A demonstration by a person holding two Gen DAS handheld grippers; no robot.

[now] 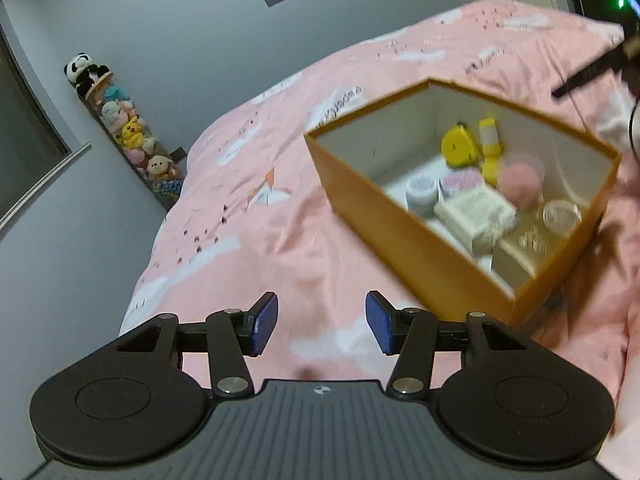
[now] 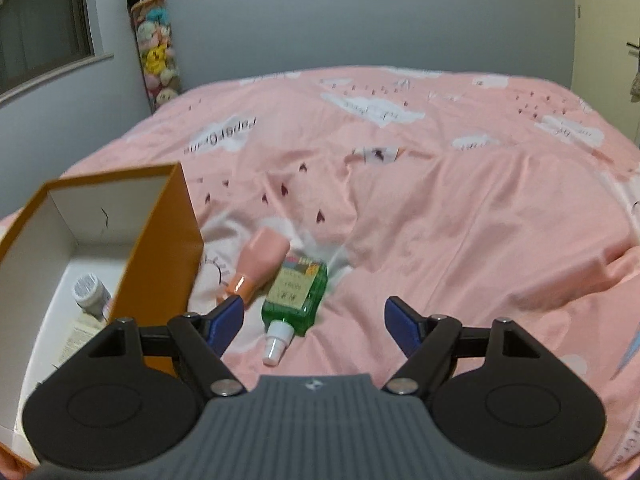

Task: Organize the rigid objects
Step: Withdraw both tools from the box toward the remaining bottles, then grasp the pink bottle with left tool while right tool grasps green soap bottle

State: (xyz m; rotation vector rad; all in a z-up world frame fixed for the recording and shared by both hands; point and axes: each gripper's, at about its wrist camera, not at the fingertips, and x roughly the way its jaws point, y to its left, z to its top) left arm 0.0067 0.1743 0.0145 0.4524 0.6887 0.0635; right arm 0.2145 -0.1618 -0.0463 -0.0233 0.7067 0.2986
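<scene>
both the left gripper [image 1: 322, 322] and right gripper [image 2: 314, 324] are spread wide, holding nothing. the green bottle [image 2: 296, 294] and pink bottle [image 2: 258, 266] lie touching on the bed [image 2: 460, 220], beside the orange box [image 2: 166, 248]. things inside look blurry.

Box [image 2: 160, 240] on bed [image 2: 440, 200], w/ small containers inside; two bottles [image 2: 294, 294] touching, on bedspread just right of box.

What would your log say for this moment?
left gripper open, empty | right gripper open, near green bottle, pink bottle | orange box part-filled
</scene>
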